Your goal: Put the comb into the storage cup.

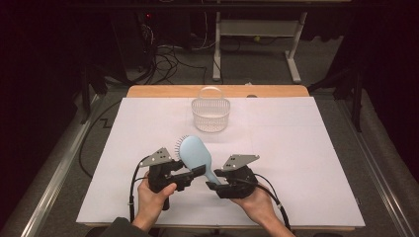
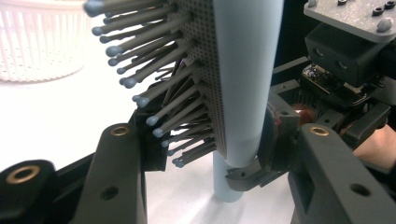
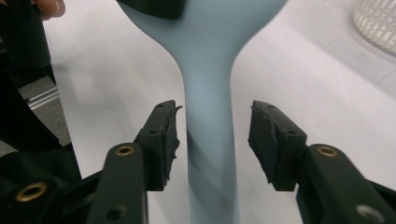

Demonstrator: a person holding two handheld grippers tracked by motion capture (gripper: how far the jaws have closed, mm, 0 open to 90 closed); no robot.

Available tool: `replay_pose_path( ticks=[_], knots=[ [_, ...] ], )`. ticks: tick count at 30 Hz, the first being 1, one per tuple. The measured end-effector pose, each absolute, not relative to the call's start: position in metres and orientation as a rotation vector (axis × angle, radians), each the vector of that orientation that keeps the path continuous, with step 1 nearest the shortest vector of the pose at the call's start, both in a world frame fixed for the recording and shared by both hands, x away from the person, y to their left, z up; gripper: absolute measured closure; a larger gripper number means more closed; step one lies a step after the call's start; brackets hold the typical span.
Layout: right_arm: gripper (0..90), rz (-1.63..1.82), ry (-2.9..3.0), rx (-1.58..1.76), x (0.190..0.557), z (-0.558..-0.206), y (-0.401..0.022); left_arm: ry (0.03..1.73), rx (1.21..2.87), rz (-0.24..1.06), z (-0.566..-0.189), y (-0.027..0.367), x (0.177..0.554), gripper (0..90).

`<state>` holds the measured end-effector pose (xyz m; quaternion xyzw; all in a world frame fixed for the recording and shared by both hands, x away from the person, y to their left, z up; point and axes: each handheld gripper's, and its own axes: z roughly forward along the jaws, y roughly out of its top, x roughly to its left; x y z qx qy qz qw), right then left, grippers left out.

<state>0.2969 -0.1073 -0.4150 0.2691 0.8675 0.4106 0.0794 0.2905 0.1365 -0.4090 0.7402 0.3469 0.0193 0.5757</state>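
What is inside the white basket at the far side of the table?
The basket looks empty: through its open top the high view shows just its pale inner wall and floor. The near wall hides the front part of its bottom, so something small and flat there cannot be ruled out.

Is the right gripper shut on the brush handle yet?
Open. In the right gripper view the right gripper straddles the hairbrush handle, with white table visible between each jaw pad and the handle.
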Motion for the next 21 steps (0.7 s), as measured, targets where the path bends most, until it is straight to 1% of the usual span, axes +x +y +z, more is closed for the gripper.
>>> replay_pose_path(
  ticks=[7, 21],
  knots=[
    [43.1, 1.260, 2.580, 0.802, 0.2979, -0.4163, -0.1099, 0.819, 1.726, 0.053, -0.4083, 0.1396, 0.2915, 53.9],
    [38.7, 1.311, 2.534, 0.793, 0.2981, -0.4159, -0.1177, 0.836, 1.703, 0.079, -0.4053, 0.1469, 0.2924, 53.9]
  ],
)
